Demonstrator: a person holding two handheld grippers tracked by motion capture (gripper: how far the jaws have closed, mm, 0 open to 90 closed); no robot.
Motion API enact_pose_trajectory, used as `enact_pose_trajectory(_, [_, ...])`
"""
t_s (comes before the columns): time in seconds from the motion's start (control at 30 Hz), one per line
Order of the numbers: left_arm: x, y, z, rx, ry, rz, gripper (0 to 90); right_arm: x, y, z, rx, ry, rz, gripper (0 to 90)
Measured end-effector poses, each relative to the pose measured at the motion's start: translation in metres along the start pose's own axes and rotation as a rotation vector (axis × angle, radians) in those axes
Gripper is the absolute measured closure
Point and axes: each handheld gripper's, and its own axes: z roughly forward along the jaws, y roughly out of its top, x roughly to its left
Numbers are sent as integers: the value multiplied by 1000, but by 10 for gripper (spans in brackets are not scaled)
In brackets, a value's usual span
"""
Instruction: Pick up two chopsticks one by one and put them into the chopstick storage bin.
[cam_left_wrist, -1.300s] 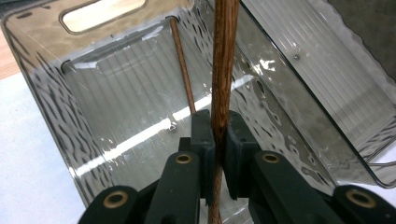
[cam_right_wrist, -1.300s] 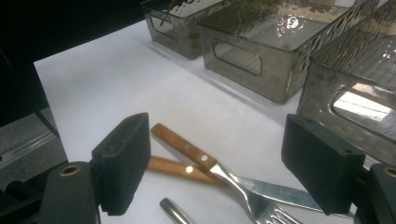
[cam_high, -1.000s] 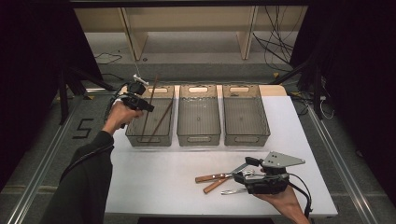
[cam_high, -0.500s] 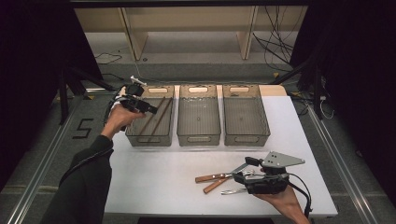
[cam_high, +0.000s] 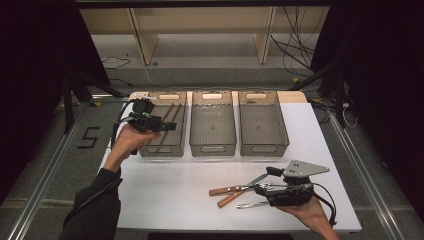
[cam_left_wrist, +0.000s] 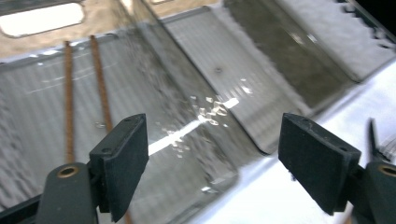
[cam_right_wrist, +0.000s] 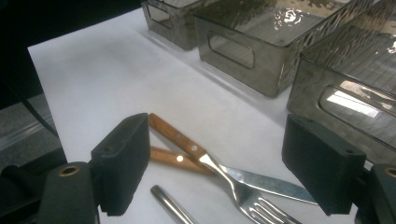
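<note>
My left gripper (cam_high: 171, 125) hovers over the near half of the left grey bin (cam_high: 159, 151). Its jaws have just been opening and stand wide, open on nothing (cam_left_wrist: 215, 158). Two thin brown sticks (cam_high: 169, 114) lie lengthwise on that bin's floor, and they show beyond the left pad as brown sticks (cam_left_wrist: 68, 93). My right gripper (cam_high: 260, 189) rests low at the table's near right, open (cam_right_wrist: 220, 164). Between and just beyond its pads lie a wooden-handled fork (cam_right_wrist: 183, 140), a wooden-handled knife (cam_right_wrist: 169, 157) and a plain metal handle (cam_right_wrist: 169, 201). None of them touches the pads.
A middle bin (cam_high: 212, 148) and a right bin (cam_high: 264, 148) stand beside the left one, and I see nothing in them. The white table top (cam_high: 170, 192) stretches bare between the bins and the cutlery (cam_high: 232, 191). A dark floor with rails surrounds the table.
The left gripper has drawn back toward the person over the left bin and its jaws have gone from shut to wide. The brown stick it held now lies in the bin. The right hand stayed still.
</note>
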Motion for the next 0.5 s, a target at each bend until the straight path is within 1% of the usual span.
enact_pose_trajectory(0.07, [-6,-8,-5,-30,-14,-3,226,-2,1,-1,13,13,-2,244])
enact_pose_trajectory(0.13, [-12,-16,-10,-56,-34,-6,223,-3,4,-2,33,14,-16,244])
enact_pose_trajectory(0.17, [-14,-21,-11,-66,-37,-3,220,-3,5,-2,41,15,-25,244])
enact_pose_trajectory(0.2, [-17,-26,-14,-73,-44,1,217,-4,6,-2,45,12,-28,245])
enact_pose_trajectory(0.3, [-23,-37,-17,-93,-58,8,212,-10,8,-2,75,23,-40,250])
enact_pose_trajectory(0.4, [-26,-48,-18,-102,-67,18,204,-14,9,0,122,27,-49,250])
enact_pose_trajectory(0.5, [-30,-59,-17,-122,-84,20,196,-16,9,2,169,24,-75,253])
